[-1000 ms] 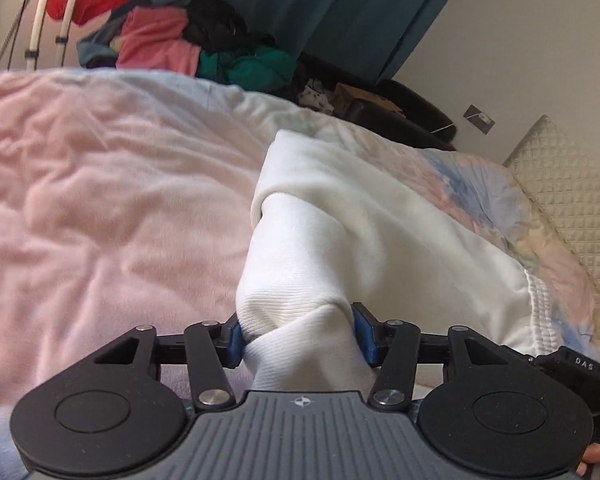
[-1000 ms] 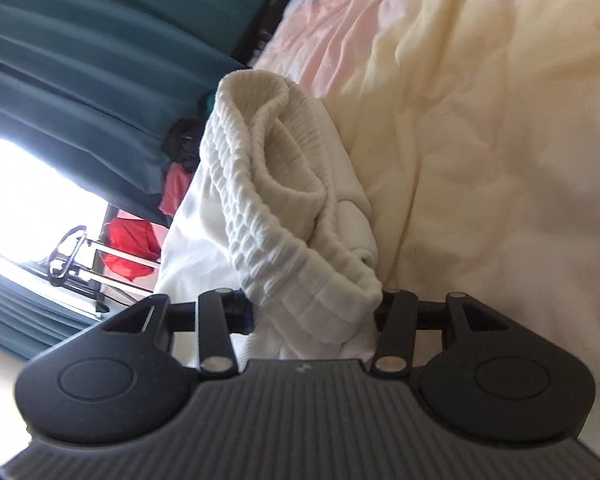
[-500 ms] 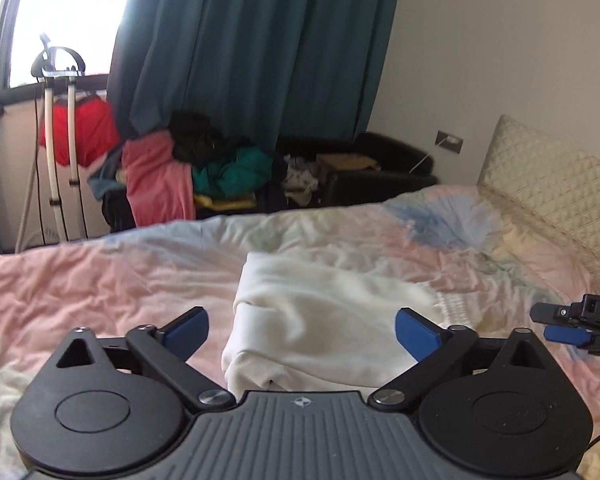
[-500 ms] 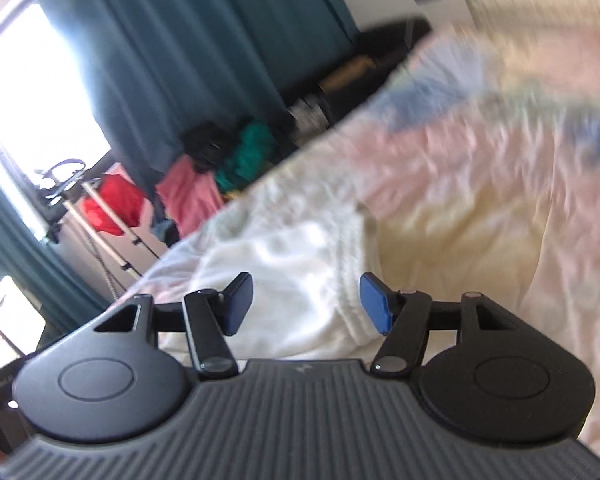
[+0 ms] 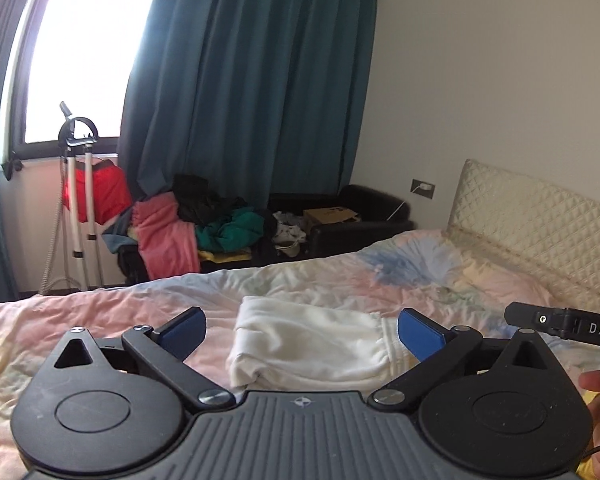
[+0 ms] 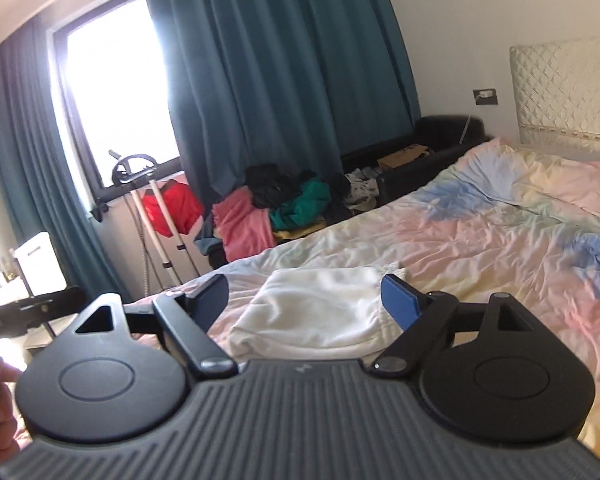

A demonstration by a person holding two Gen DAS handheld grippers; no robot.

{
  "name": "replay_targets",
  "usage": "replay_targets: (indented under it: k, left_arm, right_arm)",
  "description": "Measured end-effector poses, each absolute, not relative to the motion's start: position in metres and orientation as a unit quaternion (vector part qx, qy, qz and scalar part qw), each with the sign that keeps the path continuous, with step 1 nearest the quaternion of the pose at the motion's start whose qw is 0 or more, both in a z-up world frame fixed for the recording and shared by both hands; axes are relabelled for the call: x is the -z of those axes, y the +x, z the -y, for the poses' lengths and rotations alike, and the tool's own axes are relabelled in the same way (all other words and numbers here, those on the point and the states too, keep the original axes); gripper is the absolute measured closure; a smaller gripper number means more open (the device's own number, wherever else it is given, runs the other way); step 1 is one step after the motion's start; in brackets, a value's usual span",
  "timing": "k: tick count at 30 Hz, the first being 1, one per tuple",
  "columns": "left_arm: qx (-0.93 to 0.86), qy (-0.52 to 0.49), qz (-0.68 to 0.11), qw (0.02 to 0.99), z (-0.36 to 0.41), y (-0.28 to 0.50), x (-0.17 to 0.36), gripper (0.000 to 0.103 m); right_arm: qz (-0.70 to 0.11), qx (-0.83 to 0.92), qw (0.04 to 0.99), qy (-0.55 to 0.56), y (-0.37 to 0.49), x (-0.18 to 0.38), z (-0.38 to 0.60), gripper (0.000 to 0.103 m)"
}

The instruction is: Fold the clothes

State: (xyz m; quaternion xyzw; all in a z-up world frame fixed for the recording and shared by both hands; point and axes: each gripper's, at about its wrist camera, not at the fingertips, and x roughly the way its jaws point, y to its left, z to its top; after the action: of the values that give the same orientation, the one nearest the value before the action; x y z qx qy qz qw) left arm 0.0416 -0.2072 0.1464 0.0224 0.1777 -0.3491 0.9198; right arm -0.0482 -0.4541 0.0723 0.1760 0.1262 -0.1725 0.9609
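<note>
The white garment lies folded into a compact rectangle on the bedspread, ahead of and between the fingers in both views. The left gripper hangs above it with its 2 blue pads spread wide and nothing between them. The right gripper does likewise, jaws wide apart and empty. Both sit clear of the cloth, probably so the fold lies undisturbed. This piece looks finished; a clothes pile beyond the fingers, past the bed's far edge, may supply the next.
</note>
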Motion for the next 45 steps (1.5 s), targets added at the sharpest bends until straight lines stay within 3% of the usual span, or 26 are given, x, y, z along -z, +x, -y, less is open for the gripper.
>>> replay_targets:
  k: [12, 22, 27, 45]
  left_arm:
    - [0.316, 0.051, -0.157, 0.934, 0.159, -0.034, -0.113, 0.0]
    - [0.308, -0.002, -0.172, 0.936, 0.133, -0.026, -0.069, 0.0]
    - [0.298, 0.034, -0.178, 0.937, 0.138, -0.021, -0.051, 0.0]
    - [0.28, 0.024, -0.182, 0.942, 0.145, -0.026, -0.043, 0.0]
  right_arm:
    - [-0.121, 0.195, 0.965, 0.127, -0.076, -0.03, 0.38, 0.018]
    - [-0.143, 0.204, 0.964, 0.098, -0.067, 0.015, 0.35, 0.018]
    - [-0.143, 0.219, 0.962, 0.077, -0.065, 0.025, 0.339, 0.018]
    - [-0.158, 0.246, 0.952, 0.094, -0.062, 0.029, 0.348, 0.018]
